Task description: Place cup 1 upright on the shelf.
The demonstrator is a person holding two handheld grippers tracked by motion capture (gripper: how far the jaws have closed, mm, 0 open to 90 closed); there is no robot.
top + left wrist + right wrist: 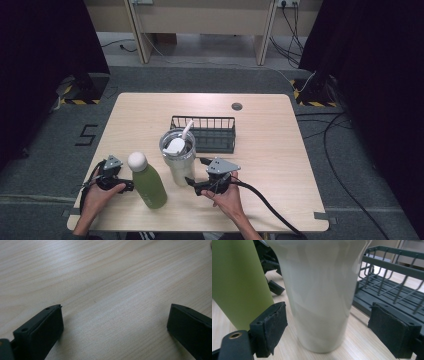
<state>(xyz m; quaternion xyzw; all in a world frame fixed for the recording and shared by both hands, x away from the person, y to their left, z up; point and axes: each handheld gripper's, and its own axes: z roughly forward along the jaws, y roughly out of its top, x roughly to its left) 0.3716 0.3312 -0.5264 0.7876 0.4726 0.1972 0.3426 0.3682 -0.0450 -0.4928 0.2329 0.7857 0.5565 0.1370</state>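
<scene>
**Tumbler approached, not yet gripped**

The right gripper (325, 327) is held wide open, jaws flanking the white tumbler (319, 290) at frame centre without contact. The left gripper (113, 322) is spread over bare table (100, 270), holding nothing. Grasping remains.

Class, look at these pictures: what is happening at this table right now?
A person holds a gripper in each hand at a wooden table. The right gripper is open, its jaws either side of the white tumbler without touching it. The left gripper is open over bare wood, beside the green bottle. A black wire basket sits behind the tumbler.
</scene>
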